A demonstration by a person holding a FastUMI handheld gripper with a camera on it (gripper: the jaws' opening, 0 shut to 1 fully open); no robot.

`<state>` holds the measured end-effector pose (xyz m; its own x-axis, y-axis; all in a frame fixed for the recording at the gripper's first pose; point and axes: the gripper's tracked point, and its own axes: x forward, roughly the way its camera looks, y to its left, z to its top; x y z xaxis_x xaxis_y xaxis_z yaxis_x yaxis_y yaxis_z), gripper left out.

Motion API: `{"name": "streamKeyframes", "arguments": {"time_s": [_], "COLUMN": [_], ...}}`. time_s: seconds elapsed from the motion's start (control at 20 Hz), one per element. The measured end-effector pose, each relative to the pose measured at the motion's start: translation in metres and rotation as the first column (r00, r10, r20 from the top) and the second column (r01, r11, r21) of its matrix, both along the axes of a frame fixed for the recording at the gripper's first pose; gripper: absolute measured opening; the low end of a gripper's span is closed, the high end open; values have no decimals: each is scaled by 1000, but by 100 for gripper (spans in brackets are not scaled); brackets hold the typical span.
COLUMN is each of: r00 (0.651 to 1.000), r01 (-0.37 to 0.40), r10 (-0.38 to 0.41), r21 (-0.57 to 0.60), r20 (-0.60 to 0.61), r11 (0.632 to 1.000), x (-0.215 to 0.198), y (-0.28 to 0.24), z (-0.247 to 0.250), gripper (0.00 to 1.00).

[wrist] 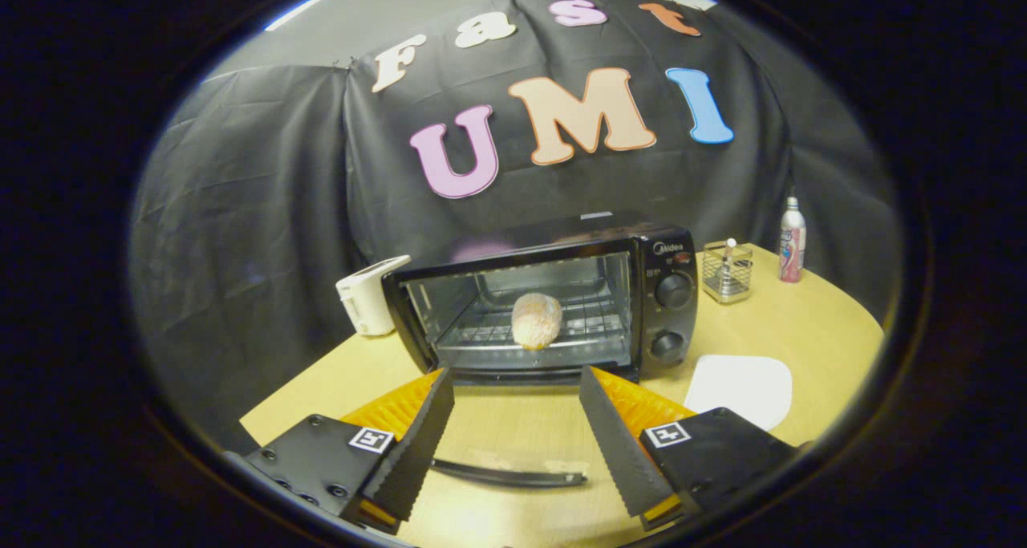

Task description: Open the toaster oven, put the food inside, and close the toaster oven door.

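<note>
The toaster oven [554,307] has a glossy black shell and a metal wire rack [578,323] inside; on the rack sits matt, rough-crusted bread [536,320]. Beneath the oven, the table [802,331] looks like smooth pale wood. The gripper [513,444], fingers spread wide before the oven, shows ridged pads [417,440].

Gripper [513,403] fingers spread wide, holding nothing; at twelve o'clock just ahead, toaster oven [554,307] open, bread roll [536,320] on its rack, door handle [505,474] between the fingers
</note>
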<state>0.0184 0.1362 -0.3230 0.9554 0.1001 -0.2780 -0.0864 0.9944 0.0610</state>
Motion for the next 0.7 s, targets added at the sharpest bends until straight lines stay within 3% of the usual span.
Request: {"name": "streamKeyframes", "arguments": {"time_s": [0.35, 0.7], "r00": [999, 995], "r01": [54, 82], "r10": [-54, -82], "r21": [13, -2], "r20": [-4, -62], "r11": [998, 997], "x": [-57, -72], "y": [-4, 1], "z": [-37, -80], "gripper": [97, 97]}}
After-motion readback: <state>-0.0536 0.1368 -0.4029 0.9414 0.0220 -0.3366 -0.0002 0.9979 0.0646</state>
